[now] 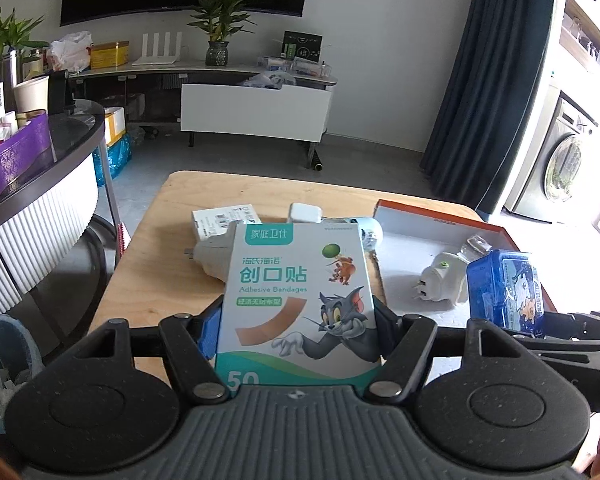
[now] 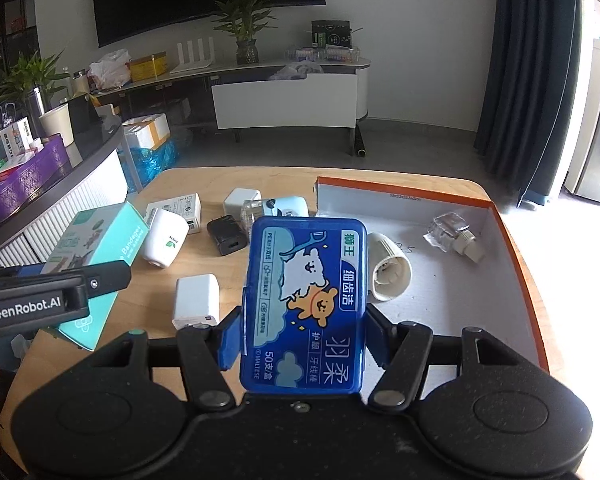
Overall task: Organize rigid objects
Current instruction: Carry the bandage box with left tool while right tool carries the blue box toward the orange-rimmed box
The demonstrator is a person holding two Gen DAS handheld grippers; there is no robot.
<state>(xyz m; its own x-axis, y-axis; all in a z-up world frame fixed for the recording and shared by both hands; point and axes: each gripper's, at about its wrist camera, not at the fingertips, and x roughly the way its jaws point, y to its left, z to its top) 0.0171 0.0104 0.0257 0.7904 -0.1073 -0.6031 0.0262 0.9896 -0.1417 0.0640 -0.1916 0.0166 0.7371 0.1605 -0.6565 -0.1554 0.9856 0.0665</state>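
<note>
The left gripper (image 1: 298,328) pinches a box of adhesive bandages (image 1: 296,300) by its two long sides, its blue pads pressed flat against the cardboard, the box standing up between the fingers with its printed cartoon face toward the camera. The right gripper (image 2: 302,332) likewise clamps a blue plastic dental floss-pick case (image 2: 304,304) across its width, the pads tight on both edges.

Just ahead of the right gripper's right finger, a white plug-in vaporizer body (image 2: 390,268) lies on its side inside an orange-rimmed shallow box lid (image 2: 512,240), and farther ahead to the right in that lid lies a small clear bottle with a white cap (image 2: 454,236). Close off the right gripper's left finger a white charger cube (image 2: 196,300) sits on the wooden table (image 2: 188,184). Beyond it are a black USB charger (image 2: 226,236), a second white vaporizer (image 2: 166,240), a small white labelled carton (image 2: 188,208), another white cube (image 2: 240,200) and a pale blue device (image 2: 286,206), all ahead and to the left. The left gripper with its bandage box hangs far left of the right one, well apart from it.
</note>
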